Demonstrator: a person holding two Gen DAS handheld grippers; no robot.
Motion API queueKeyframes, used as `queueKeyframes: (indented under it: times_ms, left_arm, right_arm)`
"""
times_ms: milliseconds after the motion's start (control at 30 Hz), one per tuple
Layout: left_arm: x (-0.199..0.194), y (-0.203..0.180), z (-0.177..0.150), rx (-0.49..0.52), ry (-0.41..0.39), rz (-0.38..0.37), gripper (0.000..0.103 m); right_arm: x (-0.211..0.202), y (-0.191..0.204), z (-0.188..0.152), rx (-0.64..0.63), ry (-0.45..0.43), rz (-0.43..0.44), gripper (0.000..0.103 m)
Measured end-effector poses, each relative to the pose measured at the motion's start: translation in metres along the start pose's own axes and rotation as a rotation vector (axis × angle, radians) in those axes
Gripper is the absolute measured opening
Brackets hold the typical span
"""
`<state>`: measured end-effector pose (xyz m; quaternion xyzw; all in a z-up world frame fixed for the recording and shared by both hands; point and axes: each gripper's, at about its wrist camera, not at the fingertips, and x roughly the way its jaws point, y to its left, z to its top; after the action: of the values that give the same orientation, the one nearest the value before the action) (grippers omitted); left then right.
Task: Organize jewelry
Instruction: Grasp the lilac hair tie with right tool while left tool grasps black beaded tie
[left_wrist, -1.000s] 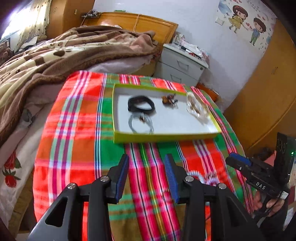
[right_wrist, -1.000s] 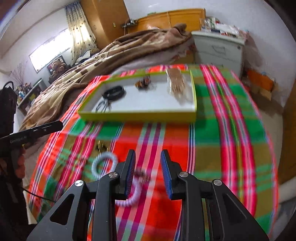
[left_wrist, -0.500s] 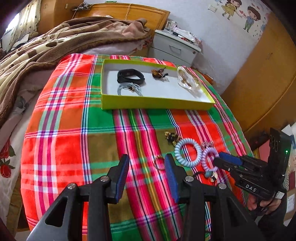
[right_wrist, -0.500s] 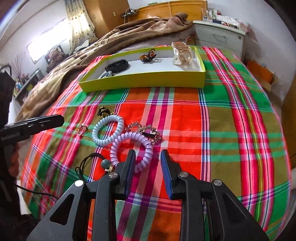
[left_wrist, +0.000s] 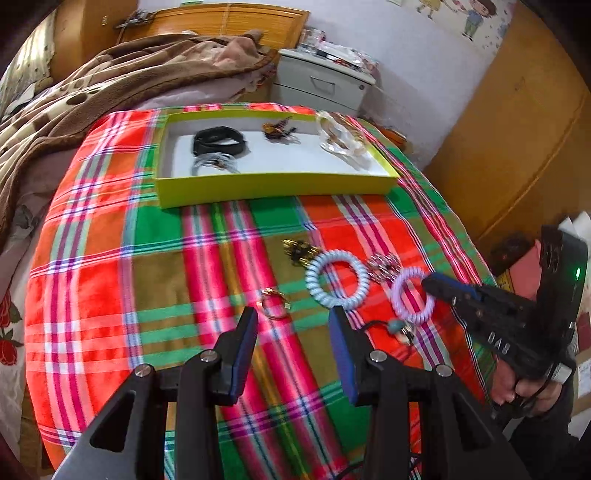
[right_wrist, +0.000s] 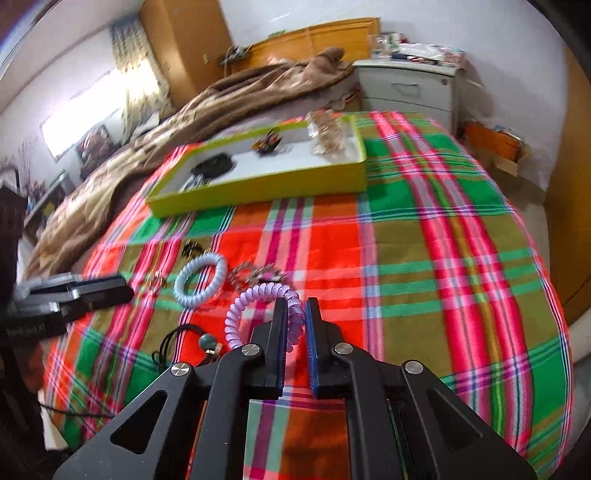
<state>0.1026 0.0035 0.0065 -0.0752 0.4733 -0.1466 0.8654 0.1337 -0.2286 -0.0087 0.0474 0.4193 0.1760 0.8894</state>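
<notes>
In the left wrist view, the left gripper (left_wrist: 291, 321) hangs with jaws apart and nothing between them over the plaid cloth (left_wrist: 92, 266), just short of a small gold ring (left_wrist: 272, 303). The yellow-green tray (left_wrist: 273, 186) lies farther off.

In the right wrist view, the right gripper (right_wrist: 296, 308) has just been closing and now pinches the purple coil hair tie (right_wrist: 255, 306), beside the pale blue coil hair tie (right_wrist: 199, 280).

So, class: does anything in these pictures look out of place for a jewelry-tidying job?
Yes. Several pieces lie loose on the plaid cloth instead of in the yellow tray: a blue coil band, a small ring, a beaded cord. The right gripper has just been closing on the purple coil band.
</notes>
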Motion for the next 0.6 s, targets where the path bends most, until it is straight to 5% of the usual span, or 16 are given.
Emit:
queueKeyframes:
  times_ms: [433, 600]
  left_arm:
    - [0.026, -0.079, -0.018, 0.262, 0.084, -0.081, 0.041]
    - [0.039, -0.094, -0.022, 0.313, 0.099, -0.033, 0.041]
  right_arm:
    - [-0.033, -0.034, -0.010, 0.140, -0.081, 0.002, 0.010]
    - [-0.034, -0.038, -0.012, 0.145, -0.086, 0.005, 0.010]
